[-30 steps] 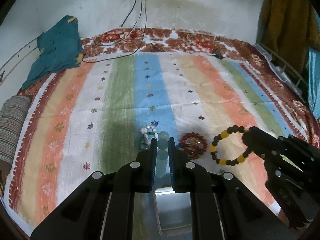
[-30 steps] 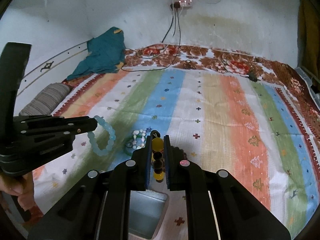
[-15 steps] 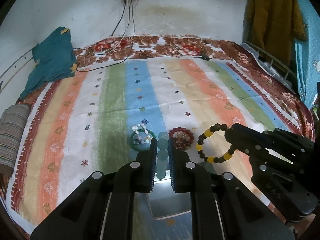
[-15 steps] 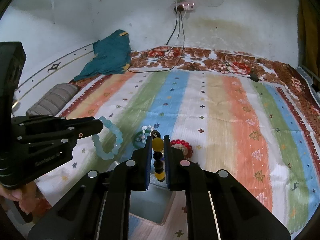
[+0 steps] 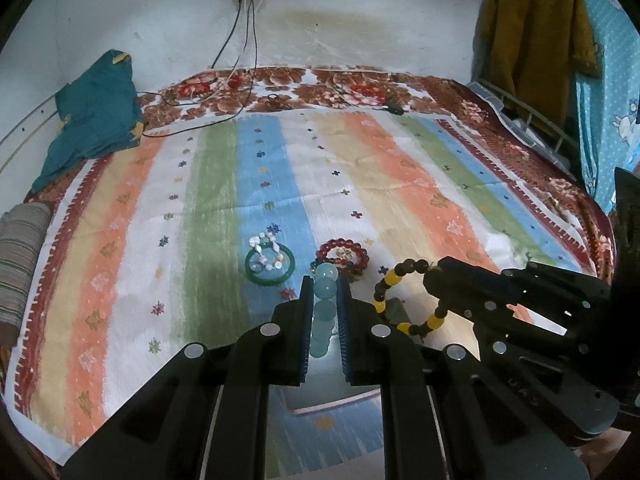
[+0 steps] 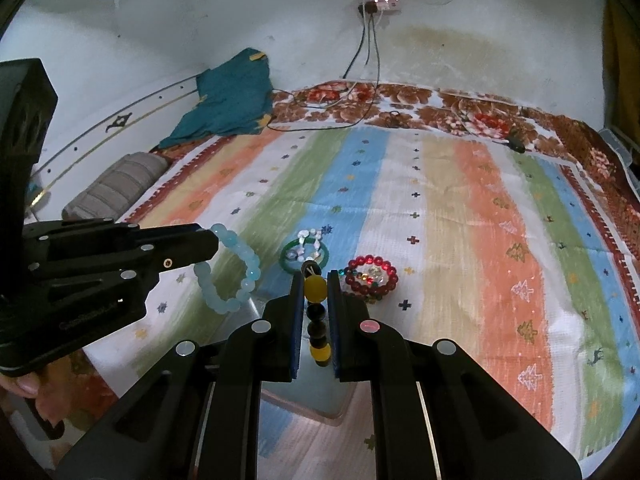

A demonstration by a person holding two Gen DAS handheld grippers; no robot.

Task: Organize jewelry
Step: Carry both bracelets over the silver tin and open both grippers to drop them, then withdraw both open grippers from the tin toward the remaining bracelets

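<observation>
1. Striped bedspread (image 5: 360, 168) on a bed, filling mid-frame; white wall behind, teal cloth (image 5: 96, 112) upper left.
2. Left gripper (image 5: 325, 312): fingers closed on pale blue bead bracelet (image 6: 230, 268), held off the bed, lower centre of the left view.
3. Right gripper (image 6: 314, 316): fingers closed on black-and-yellow bead bracelet (image 5: 404, 296), likewise lifted.
4. Still lying on the bedspread, centre: green bangle (image 5: 270, 266) with pearl string inside; red bead bracelet (image 6: 372, 276) beside it.
5. Change over the last second: both grippers pulled back and raised, bracelets now nearer the pale tray (image 6: 316, 396) at the lower edge.
6. Meaning: two pieces likely ready for deposit; two left to collect.
</observation>
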